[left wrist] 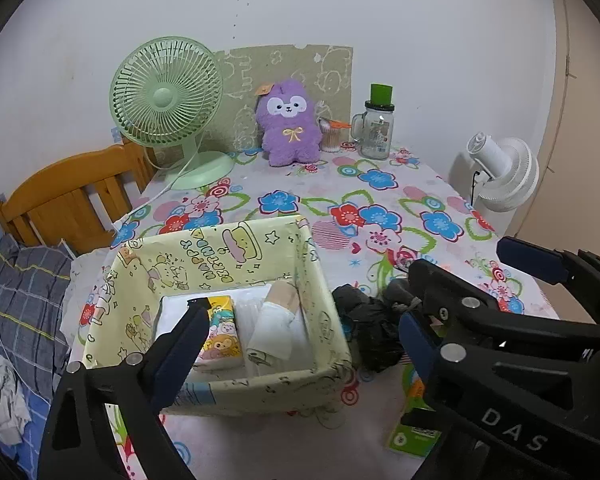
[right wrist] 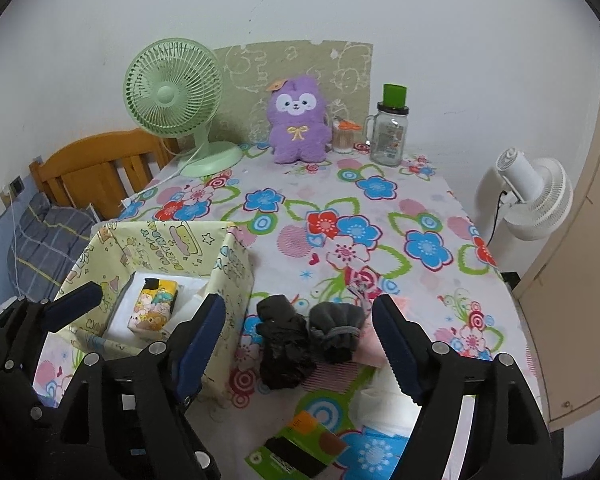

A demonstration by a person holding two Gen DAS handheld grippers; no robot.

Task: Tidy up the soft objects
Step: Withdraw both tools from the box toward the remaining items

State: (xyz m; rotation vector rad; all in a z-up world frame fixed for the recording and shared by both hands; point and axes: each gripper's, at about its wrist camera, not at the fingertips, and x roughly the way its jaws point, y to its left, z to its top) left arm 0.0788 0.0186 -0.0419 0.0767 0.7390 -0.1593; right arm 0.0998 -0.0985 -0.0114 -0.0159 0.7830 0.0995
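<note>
A yellow cartoon-print box stands on the flowered tablecloth. Inside it lie a cartoon tissue pack and a rolled white cloth. My left gripper hangs open above the box, with both items below the gap and neither touched. To the right of the box a black rolled sock and a grey rolled sock lie side by side, with a pink cloth behind them. Above these socks my right gripper stands open, its pads apart from them. A green flat pack lies nearer to me.
At the table's back stand a green fan, a purple plush, a small cup of sticks and a glass jar mug. A white fan is off the right edge. On the left are a wooden headboard and a plaid pillow.
</note>
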